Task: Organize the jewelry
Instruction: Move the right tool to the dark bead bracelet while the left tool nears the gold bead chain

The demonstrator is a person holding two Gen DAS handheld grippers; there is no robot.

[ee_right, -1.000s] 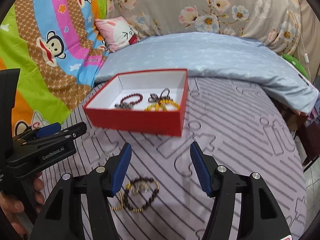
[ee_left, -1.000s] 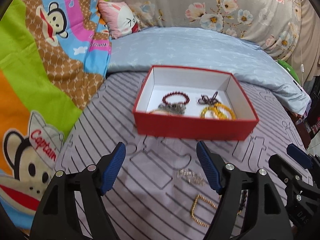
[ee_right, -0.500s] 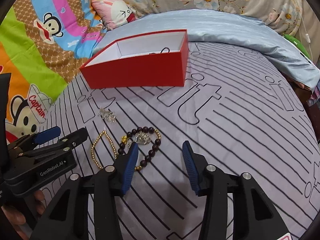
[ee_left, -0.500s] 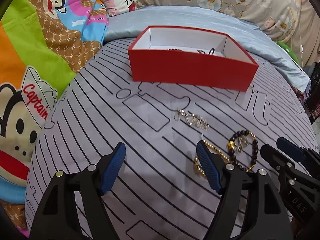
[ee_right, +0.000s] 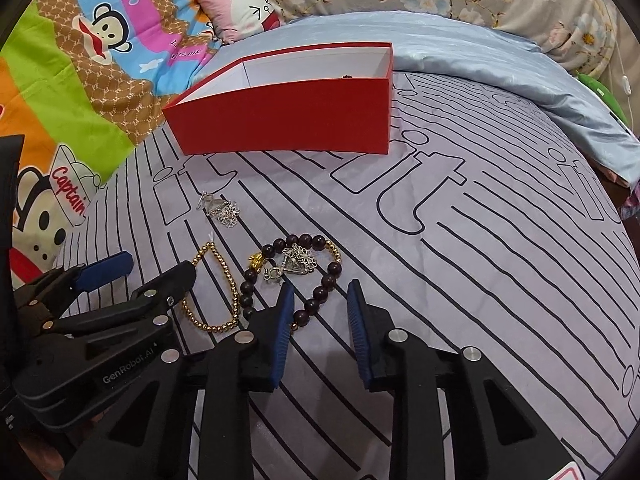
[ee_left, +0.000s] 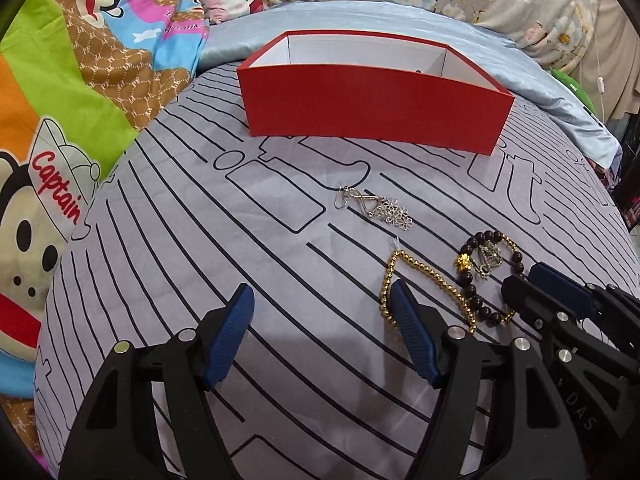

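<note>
Grey striped bedsheet [ee_left: 168, 240] fills our left wrist view; nearer us than the red box [ee_left: 372, 100] lie a silver earring [ee_left: 380, 208] and gold bead bracelet [ee_left: 404, 276], our left gripper [ee_left: 320, 320] spread apart. Right wrist view: our right gripper [ee_right: 320, 312], jaws apart, straddles the dark bead bracelet [ee_right: 316, 304] before that box.

Left gripper [ee_left: 322, 300]: lower centre of its own view, 2 blue-padded fingers spread wide apart, nothing between them. Right gripper [ee_right: 320, 298]: lower centre of its own view, fingers parted by a narrower gap. Each gripper appears at the other view's lower edge.
</note>
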